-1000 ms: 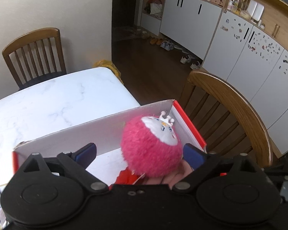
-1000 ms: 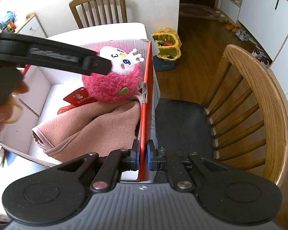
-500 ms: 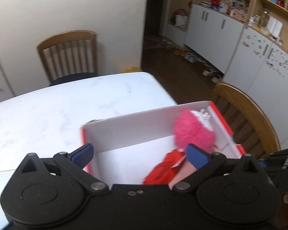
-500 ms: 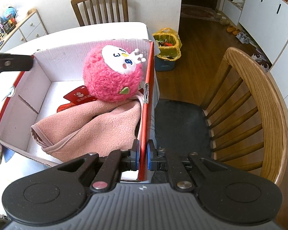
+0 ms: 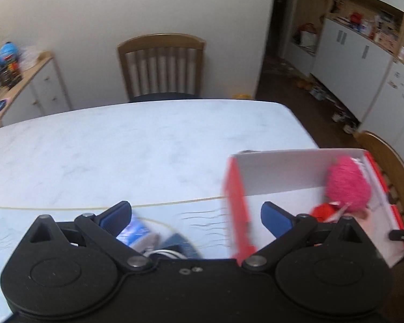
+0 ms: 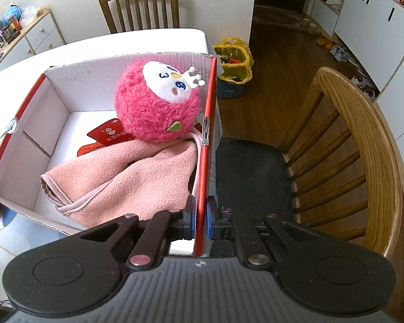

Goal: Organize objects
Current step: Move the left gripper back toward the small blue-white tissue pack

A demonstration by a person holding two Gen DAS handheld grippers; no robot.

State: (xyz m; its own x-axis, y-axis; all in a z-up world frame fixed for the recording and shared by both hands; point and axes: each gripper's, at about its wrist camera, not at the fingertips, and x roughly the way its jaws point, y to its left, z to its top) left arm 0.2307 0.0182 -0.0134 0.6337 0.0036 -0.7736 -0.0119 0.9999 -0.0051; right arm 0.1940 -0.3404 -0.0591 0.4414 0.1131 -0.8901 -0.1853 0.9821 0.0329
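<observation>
A white cardboard box with red outer walls (image 6: 59,99) stands at the table's right edge. Inside lie a round pink plush toy (image 6: 159,107) with a white face, a pink fleece cloth (image 6: 126,180) and a red tagged item (image 6: 110,134). My right gripper (image 6: 199,219) is shut on the box's right wall (image 6: 208,123). In the left wrist view the box (image 5: 277,172) and plush (image 5: 347,185) are at the right. My left gripper (image 5: 195,215) is open and empty, over the box's left wall (image 5: 237,204) and some blue packets (image 5: 137,232) on the table.
A white marble table (image 5: 121,156) carries the box. Wooden chairs stand at the far side (image 5: 161,64) and right beside the box (image 6: 358,145). A yellow bag (image 6: 234,62) sits on the floor. White cabinets (image 6: 377,24) line the right wall; a low dresser (image 5: 32,86) stands far left.
My left gripper has pulled back out of the box and swung left, leaving the pink plush inside. The right gripper has kept its hold on the box wall.
</observation>
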